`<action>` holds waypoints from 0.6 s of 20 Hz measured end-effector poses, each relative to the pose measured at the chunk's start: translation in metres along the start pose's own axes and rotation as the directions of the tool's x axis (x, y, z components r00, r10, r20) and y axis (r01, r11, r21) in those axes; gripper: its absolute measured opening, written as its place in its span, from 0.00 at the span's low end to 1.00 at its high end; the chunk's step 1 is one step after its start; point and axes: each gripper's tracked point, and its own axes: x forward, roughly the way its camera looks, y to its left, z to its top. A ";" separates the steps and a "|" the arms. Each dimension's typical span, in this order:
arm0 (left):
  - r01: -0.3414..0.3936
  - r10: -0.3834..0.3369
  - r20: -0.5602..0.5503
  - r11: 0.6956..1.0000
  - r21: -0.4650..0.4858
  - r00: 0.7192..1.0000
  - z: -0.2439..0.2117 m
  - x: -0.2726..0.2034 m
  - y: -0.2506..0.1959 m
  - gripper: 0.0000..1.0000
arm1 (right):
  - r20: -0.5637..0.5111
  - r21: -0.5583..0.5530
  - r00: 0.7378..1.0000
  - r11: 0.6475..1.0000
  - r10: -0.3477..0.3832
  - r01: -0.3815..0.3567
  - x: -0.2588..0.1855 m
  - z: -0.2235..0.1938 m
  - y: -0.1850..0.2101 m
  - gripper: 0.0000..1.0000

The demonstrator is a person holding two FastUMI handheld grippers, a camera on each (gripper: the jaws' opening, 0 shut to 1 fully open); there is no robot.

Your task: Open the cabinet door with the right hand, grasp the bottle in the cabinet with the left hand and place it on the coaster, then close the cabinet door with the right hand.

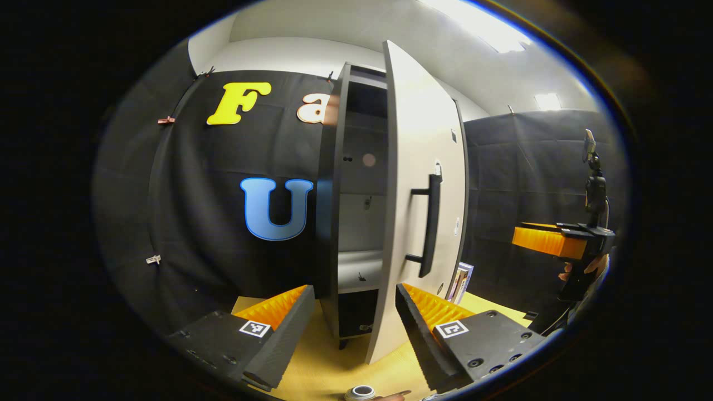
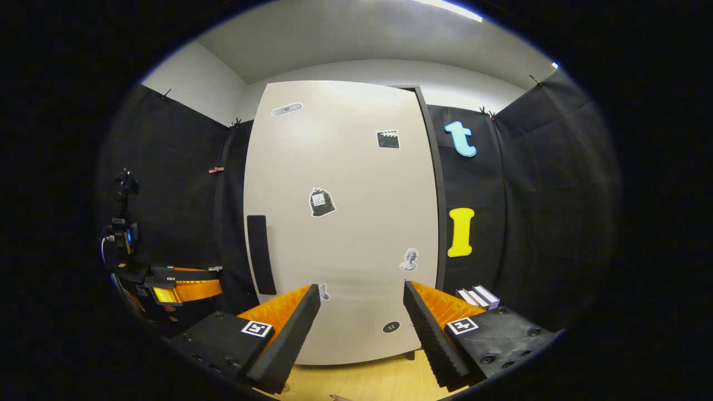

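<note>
The tall cabinet (image 1: pixel 356 184) stands on a yellow wooden table (image 1: pixel 328 367), and its pale door (image 1: pixel 418 167) is swung partly open, seen almost edge-on with its dark bar handle (image 1: pixel 430 225). The shelves I can see inside hold no bottle. My left gripper (image 1: pixel 354 289) is open just in front of the door's edge, with nothing between its fingers. At the bottom edge sits a round silvery top (image 1: pixel 359 392), which looks like the bottle's mouth. My right gripper (image 2: pixel 361 287) is open in front of the door's face (image 2: pixel 345 223), away from the handle (image 2: pixel 260 253), and it also appears far right (image 1: pixel 548 240).
A few books (image 2: pixel 479 296) stand on the table to the right of the cabinet, also seen past the door (image 1: pixel 461 281). Black cloth walls close in the booth on all sides. The left gripper (image 2: pixel 178 287) and the hand-held rig appear at the far left.
</note>
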 end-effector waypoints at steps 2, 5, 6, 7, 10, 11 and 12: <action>0.000 0.000 0.004 1.000 0.022 1.000 0.004 0.000 -0.005 0.87 | 0.027 -0.001 1.000 1.000 -0.006 0.006 -0.001 0.005 -0.003 0.97; 0.015 -0.015 0.012 0.999 0.031 1.000 0.006 0.003 -0.017 0.87 | 0.035 0.010 0.999 1.000 -0.007 0.007 -0.001 0.006 -0.005 0.98; 0.018 -0.019 0.017 0.999 0.034 1.000 0.009 0.003 -0.020 0.92 | 0.034 0.011 0.999 1.000 -0.009 0.008 -0.002 0.005 -0.007 0.98; 0.018 -0.019 0.021 0.999 0.037 1.000 0.010 0.004 -0.021 0.87 | 0.033 0.007 0.999 1.000 -0.012 0.012 -0.002 0.005 -0.008 0.98; 0.023 -0.024 0.022 0.999 0.028 0.999 0.009 0.007 -0.026 0.92 | 0.043 -0.009 0.999 1.000 -0.011 0.012 -0.004 0.006 -0.011 0.98; 0.025 -0.025 0.020 0.999 0.024 0.999 0.008 0.007 -0.027 0.92 | 0.043 -0.010 0.999 1.000 -0.007 0.007 -0.005 0.006 -0.011 0.98; 0.027 -0.028 0.020 0.999 0.020 0.999 0.008 0.008 -0.028 0.92 | 0.045 -0.012 0.999 1.000 -0.002 0.002 -0.005 0.007 -0.011 0.97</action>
